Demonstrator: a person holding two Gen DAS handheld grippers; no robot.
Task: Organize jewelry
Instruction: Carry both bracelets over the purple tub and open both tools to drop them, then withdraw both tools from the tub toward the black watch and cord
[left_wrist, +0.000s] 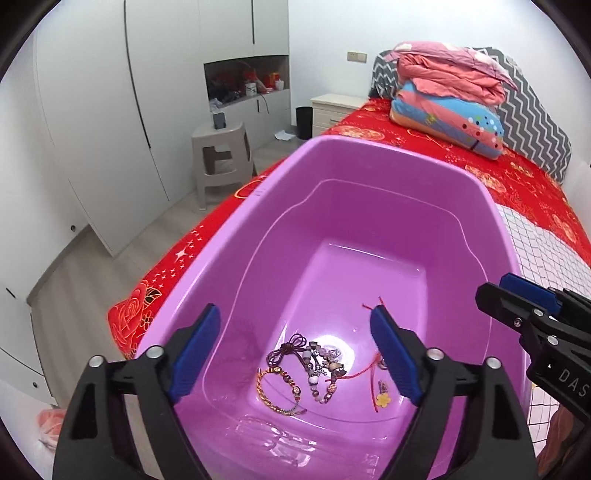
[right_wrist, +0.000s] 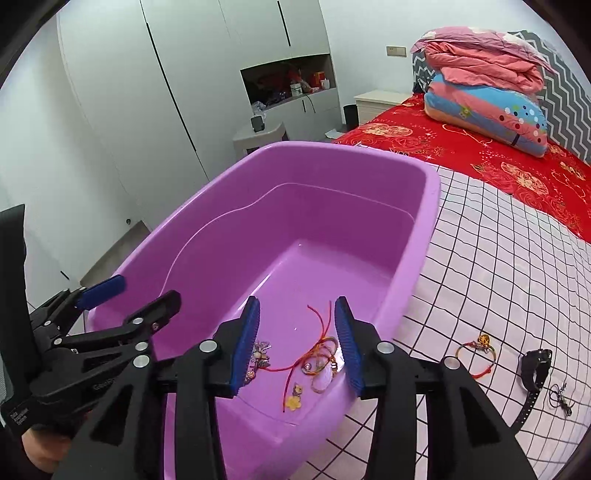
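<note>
- Two sets of tongs hang over a purple tub (left_wrist: 369, 206) that sits on a bed (left_wrist: 517, 184); going left to right:
- Left tongs (left_wrist: 295, 350) stand wide apart with nothing between the blue pads (left_wrist: 195, 350), poised above the near end of the tub.
- Below them, on the tub floor, lies a gold bracelet (left_wrist: 275, 391), and just to its right a beaded tangle (left_wrist: 321, 365) with a dark purple cord (left_wrist: 291, 345).
- Further right in the tub lies a red string (left_wrist: 360, 374) with a yellow flower charm (left_wrist: 384, 400) at its near end.
- Right tongs (right_wrist: 297, 343) are also spread, narrower than the left pair, gripping nothing; they hover above the tub's near right corner.
- Between their pads, on the tub floor, a bundle of red and gold threads (right_wrist: 323, 349) with small rings lies touching the red string.
- Right of the tub, on a pink checked cloth (right_wrist: 498, 266), lie three loose pieces well apart from the tub: a red-cord bracelet (right_wrist: 476, 350) with a gold bead, then a black watch (right_wrist: 533, 373), then a small dark cord pendant (right_wrist: 559, 397).
- Folded quilts (right_wrist: 484, 85) are stacked at the far right end of the bed.
</note>
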